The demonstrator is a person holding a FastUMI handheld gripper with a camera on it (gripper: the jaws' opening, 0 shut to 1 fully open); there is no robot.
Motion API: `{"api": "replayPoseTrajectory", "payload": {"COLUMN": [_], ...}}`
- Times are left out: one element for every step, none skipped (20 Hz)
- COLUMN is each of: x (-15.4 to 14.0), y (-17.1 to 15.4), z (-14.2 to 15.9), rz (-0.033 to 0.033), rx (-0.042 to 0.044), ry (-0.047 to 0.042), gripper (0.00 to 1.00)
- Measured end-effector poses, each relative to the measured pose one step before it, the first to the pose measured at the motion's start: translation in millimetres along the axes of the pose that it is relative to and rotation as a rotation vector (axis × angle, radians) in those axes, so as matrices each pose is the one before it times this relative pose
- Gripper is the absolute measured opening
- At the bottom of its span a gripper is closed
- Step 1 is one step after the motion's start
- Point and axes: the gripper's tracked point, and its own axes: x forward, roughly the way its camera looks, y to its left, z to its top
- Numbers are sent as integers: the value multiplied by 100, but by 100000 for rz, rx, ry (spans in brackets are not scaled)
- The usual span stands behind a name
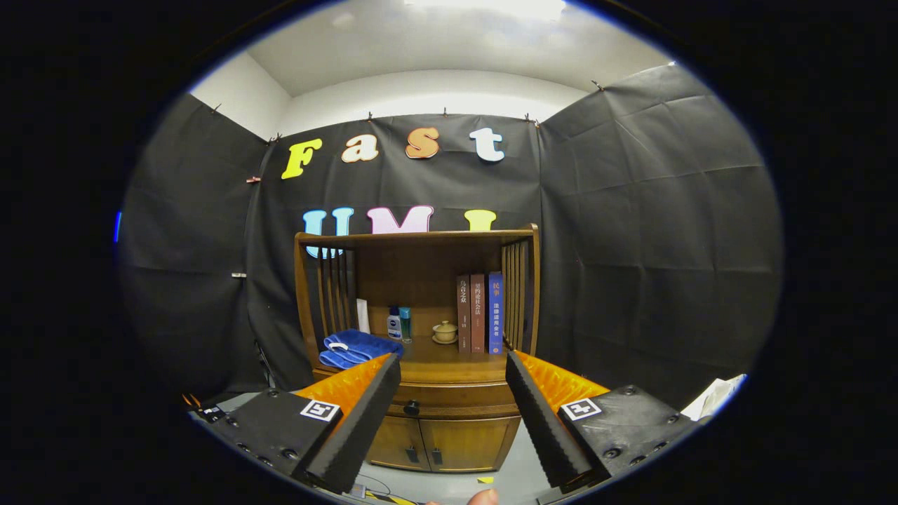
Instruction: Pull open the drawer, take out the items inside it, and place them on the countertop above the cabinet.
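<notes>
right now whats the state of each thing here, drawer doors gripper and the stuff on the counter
gripper: open, fingers spread, holding nothing, short of the cabinet
drawer: shut, knob untouched
cabinet doors: both shut
blue towel: folded, lying on the countertop
books: three, standing upright
bottles: upright
lidded cup: lid on, on its saucer

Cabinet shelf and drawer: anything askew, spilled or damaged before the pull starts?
Nothing stands out. The drawer is shut, the books stand upright, the blue towel lies folded on the countertop, and the gripper is open, short of the cabinet.
</notes>
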Motion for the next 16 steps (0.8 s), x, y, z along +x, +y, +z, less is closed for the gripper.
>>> {"api": "replayPoseTrajectory", "payload": {"x": [26,37,63,76,139,106,350,444,446,421,1070,1725,1276,1065,1171,1054], "y": [10,35,96,101,83,75,97,81,193,338,431,541,200,-158,-210,-246], "z": [-6,-11,27,6,-161,-582,-905,-1399,-1161,-1154,-958,-905,-1291,-1435,-1550,-1570], "rz": [-20,147,401,291,191,281,183,21,631,1409,654,502,-429,-847,-1237,-786], "rx": [138,252,517,570,274,-11,-325,-346,-128,-29,80,245,348,172,114,441], "ry": [-137,-234,-285,-235,31,395,442,358,298,95,524,885,1321,1453,1701,1732], "gripper": [98,98,98,98,98,98,99,98,99,99,99,99,99,99,99,99]}}
